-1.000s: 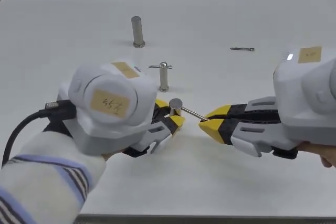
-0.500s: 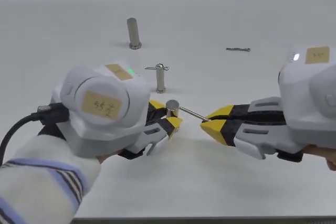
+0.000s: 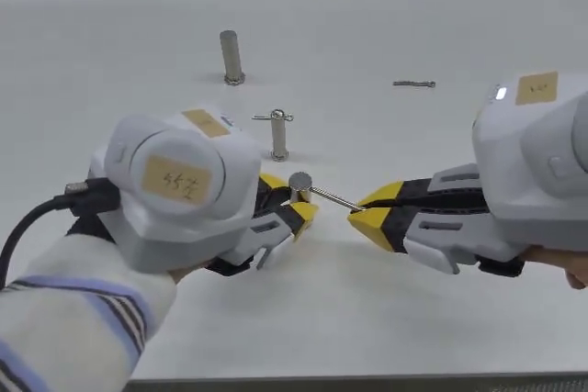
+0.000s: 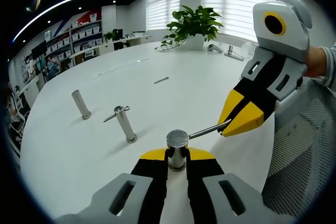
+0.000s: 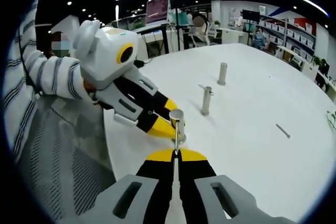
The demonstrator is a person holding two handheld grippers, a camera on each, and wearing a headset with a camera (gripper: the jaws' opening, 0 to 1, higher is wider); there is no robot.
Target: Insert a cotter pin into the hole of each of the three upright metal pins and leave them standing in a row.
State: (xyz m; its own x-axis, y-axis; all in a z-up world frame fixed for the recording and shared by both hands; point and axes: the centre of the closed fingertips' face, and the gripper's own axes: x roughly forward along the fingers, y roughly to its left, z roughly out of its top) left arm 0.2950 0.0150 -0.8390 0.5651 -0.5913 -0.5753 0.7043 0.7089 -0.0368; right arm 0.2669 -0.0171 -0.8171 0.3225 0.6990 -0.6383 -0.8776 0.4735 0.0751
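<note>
On the white bench (image 3: 110,43) your left gripper (image 3: 294,199) and right gripper (image 3: 360,209) face each other: left fingers (image 3: 308,212) clamp the nearest upright metal pin (image 3: 300,183), right fingers (image 3: 375,221) pinch a cotter pin (image 3: 333,197) touching its head.

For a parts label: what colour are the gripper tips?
Yellow, on black jaws. The left gripper view shows it best, on the right gripper.
</note>
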